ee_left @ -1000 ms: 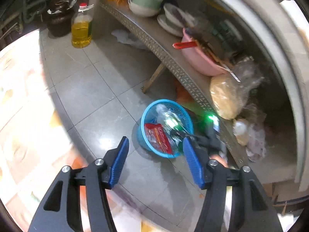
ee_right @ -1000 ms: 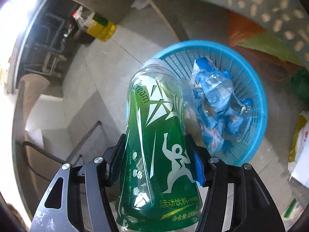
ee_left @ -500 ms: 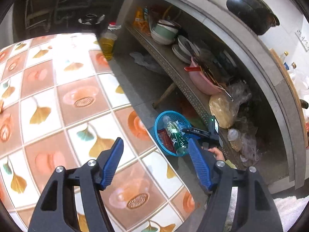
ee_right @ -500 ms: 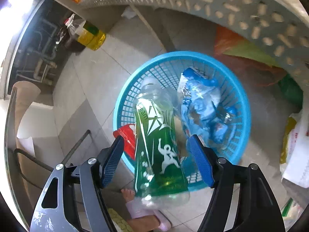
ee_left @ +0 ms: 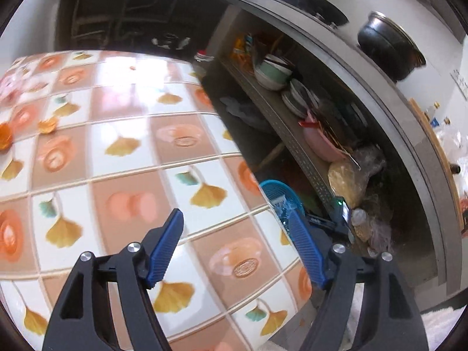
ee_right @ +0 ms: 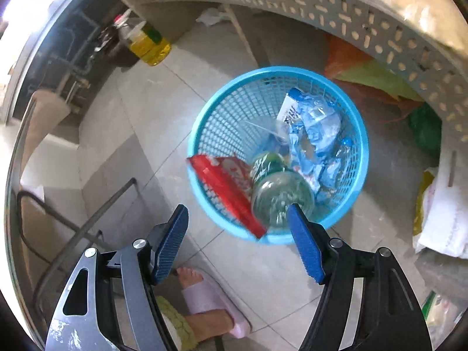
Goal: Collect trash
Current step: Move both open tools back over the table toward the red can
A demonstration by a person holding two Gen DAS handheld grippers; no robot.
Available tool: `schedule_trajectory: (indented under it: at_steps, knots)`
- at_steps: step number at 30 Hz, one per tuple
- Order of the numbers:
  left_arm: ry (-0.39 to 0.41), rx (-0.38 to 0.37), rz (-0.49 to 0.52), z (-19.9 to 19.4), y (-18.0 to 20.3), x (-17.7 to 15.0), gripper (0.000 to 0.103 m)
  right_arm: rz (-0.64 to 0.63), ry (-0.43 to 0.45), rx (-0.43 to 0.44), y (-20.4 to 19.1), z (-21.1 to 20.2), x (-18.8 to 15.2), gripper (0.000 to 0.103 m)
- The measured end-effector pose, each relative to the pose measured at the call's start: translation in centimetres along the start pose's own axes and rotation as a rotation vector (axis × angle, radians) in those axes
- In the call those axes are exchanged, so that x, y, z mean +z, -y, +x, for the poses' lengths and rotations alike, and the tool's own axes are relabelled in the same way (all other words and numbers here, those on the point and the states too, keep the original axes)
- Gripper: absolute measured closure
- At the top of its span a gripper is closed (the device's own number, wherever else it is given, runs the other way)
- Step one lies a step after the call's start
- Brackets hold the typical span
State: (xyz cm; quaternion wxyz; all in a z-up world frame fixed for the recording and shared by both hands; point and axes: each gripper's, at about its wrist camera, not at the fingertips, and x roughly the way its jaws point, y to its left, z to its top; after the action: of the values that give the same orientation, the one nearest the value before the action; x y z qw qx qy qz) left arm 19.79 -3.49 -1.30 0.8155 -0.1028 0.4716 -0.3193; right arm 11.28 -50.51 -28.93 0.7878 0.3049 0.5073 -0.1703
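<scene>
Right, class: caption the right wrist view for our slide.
Open right gripper above blue basket holding green bottle, red wrapper and blue packets.

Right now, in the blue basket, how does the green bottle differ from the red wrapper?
The green bottle is a rounded, see-through plastic body standing steeply with its base toward the camera; the red wrapper is flat, opaque and creased. The bottle sits wholly inside the blue basket, while the wrapper leans on the near wall and pokes over the rim. Both are discarded packaging lying side by side beside the pale blue wrappers.
</scene>
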Motion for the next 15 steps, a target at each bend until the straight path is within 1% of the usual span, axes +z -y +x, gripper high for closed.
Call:
schedule_trajectory:
  at_steps: [2,5,9,11,13,15]
  knots:
    - [0.014,0.004,-0.026,-0.9,-1.2,-0.4,0.031,-0.013,0.017,0.006,-0.6,-1.4,-0.7,0.034]
    - [0.036,0.003,-0.059,-2.2,-2.6,-1.2,0.030,-0.036,0.040,0.009,-1.9,-3.3,-2.3,0.026]
    - [0.070,0.017,-0.073,-3.5,-3.9,-2.3,0.029,-0.097,0.032,0.004,-5.0,-5.3,-4.8,0.025]
    - [0.092,0.030,-0.078,-4.3,-4.6,-3.0,0.029,-0.148,0.053,0.010,-7.4,-7.1,-6.0,0.023]
    - [0.103,0.040,-0.082,-4.8,-5.1,-3.5,0.029,-0.211,0.114,0.017,-10.0,-9.8,-7.0,0.020]
    - [0.114,0.059,-0.088,-5.5,-6.0,-4.0,0.028,-0.255,0.173,0.017,-11.9,-11.8,-7.6,0.013]
